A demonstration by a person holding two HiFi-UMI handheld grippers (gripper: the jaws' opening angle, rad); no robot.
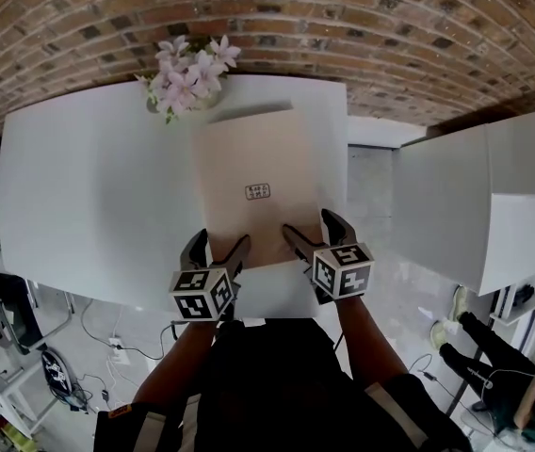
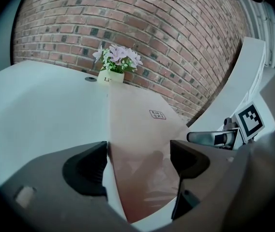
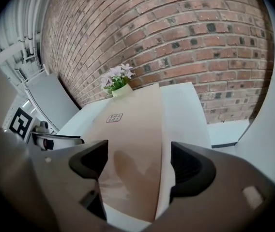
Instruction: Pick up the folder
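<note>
A tan folder with a small printed label lies flat on the white table, its near edge close to the table's front edge. My left gripper hovers over the folder's near left corner, jaws wide open. The left gripper view shows that corner of the folder between the open jaws of the left gripper, untouched. My right gripper stands open over the near right corner. There the folder's right edge runs between the right gripper's spread jaws. Neither gripper holds anything.
A small pot of pink flowers stands at the table's far edge, just behind the folder, against a brick wall. Another white desk sits to the right across a gap. Cables and a chair lie on the floor at left.
</note>
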